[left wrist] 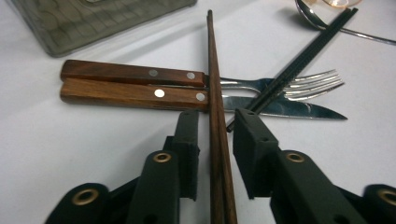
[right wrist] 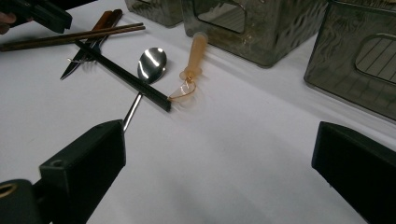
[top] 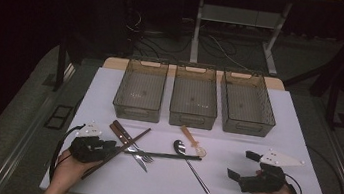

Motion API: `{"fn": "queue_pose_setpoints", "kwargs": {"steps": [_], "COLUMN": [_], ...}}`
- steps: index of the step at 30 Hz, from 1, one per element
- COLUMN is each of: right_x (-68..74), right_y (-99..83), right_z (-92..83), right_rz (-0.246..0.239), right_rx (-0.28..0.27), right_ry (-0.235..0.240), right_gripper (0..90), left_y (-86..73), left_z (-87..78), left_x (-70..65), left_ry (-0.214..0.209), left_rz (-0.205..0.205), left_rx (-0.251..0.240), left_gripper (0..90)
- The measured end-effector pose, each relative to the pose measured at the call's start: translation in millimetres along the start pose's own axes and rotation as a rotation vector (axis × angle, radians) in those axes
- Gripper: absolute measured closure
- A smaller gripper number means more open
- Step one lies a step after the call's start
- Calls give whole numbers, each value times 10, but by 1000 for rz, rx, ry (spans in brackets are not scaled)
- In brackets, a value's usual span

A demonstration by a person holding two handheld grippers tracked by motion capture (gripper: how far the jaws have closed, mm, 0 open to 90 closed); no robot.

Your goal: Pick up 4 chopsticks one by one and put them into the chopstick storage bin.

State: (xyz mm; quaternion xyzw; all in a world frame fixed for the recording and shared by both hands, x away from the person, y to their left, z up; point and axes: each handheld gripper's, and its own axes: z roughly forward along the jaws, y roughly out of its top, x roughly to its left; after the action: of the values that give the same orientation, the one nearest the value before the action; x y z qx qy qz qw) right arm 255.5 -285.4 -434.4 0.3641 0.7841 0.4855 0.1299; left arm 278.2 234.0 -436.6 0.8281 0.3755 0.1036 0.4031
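A pair of brown chopsticks (top: 137,138) (left wrist: 215,70) lies slanted across a wooden-handled fork (left wrist: 126,72) and knife (left wrist: 126,93). My left gripper (top: 114,146) (left wrist: 217,113) straddles these chopsticks low on the table. The pads stand close on either side with thin gaps showing, so it is open. Black chopsticks (top: 167,155) (right wrist: 126,74) lie crosswise over the fork tines and a metal spoon (top: 179,147) (right wrist: 152,63). An amber plastic spoon (top: 190,139) (right wrist: 196,51) lies beside it. My right gripper (top: 241,165) (right wrist: 217,128) rests wide open at the right, with nothing between its fingers.
Three smoky see-through bins (top: 136,111) (top: 192,118) (top: 247,125) stand in a row at the back of the white table (top: 173,188). Bare tabletop lies between the cutlery and my right gripper. Beyond the table the floor is dark, with cables and desk legs.
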Motion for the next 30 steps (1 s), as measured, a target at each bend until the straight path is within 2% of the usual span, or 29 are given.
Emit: {"fn": "queue_pose_setpoints", "kwargs": {"steps": [9, 25, 30], "right_x": [-2, -5, -5], "right_y": [0, 1, 1], "right_z": [-2, -9, -11], "right_rz": [2, 4, 3], "right_rx": [-1, -1, -2], "right_ry": [0, -1, 0], "right_gripper": [23, 23, 23], "left_y": [-8, -25, -35], "left_z": [23, 36, 49], "left_x": [8, 33, 36], "left_ry": [1, 15, 18], "left_rz": [20, 33, 21], "left_rx": [26, 47, 38], "left_gripper": [792, 803, 799]}}
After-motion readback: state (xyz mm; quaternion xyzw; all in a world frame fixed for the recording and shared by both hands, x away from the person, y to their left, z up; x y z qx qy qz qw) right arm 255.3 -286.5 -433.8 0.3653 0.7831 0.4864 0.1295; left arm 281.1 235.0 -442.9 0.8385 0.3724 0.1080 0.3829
